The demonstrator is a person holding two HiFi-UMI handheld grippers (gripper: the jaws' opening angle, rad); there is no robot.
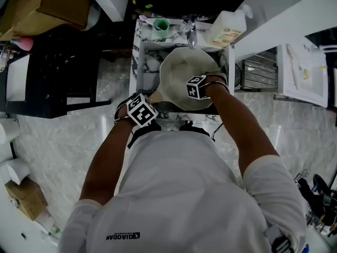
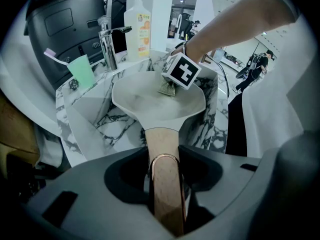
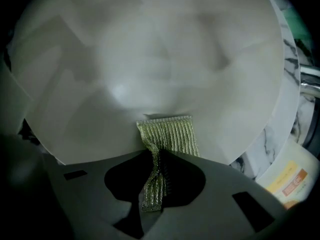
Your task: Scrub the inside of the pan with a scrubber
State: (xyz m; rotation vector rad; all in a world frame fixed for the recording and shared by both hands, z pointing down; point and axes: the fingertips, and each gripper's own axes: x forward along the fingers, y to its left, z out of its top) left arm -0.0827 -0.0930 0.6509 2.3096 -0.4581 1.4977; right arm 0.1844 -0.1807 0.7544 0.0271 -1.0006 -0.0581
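Now, pan [image 1: 181, 75] [image 2: 150, 91] [image 3: 150, 59]: a pale round pan is being held over the basin, with its inside turned toward the right gripper.
Scrubber [image 3: 167, 134] [image 2: 167, 88]: a ribbed, greenish-gold mesh scrubber is being pressed flat against the pan's inner surface, on the side away from the handle.
Handle [image 2: 162, 149]: a wooden handle with a copper-coloured loop is being gripped at its end, and is pointing back toward the person.
Left gripper [image 1: 143, 108] [image 2: 165, 194]: its jaws are being clamped tight on the handle.
Right gripper [image 1: 199, 86] [image 2: 180, 71] [image 3: 155, 184]: its jaws are being squeezed together on the bunched tail of the scrubber, while the free end is being fanned out on the pan.
Sink [image 1: 141, 70] [image 2: 90, 119]: a white, dark-veined marble basin is being largely covered by the pan.
Back ledge: a chrome faucet [image 1: 190, 33] [image 2: 107, 44], a green cup [image 1: 161, 28] [image 2: 82, 71] with a pink toothbrush [image 2: 50, 54], and a soap bottle [image 1: 226, 29] [image 2: 137, 29] [image 3: 285, 176] are being shown standing behind the basin.
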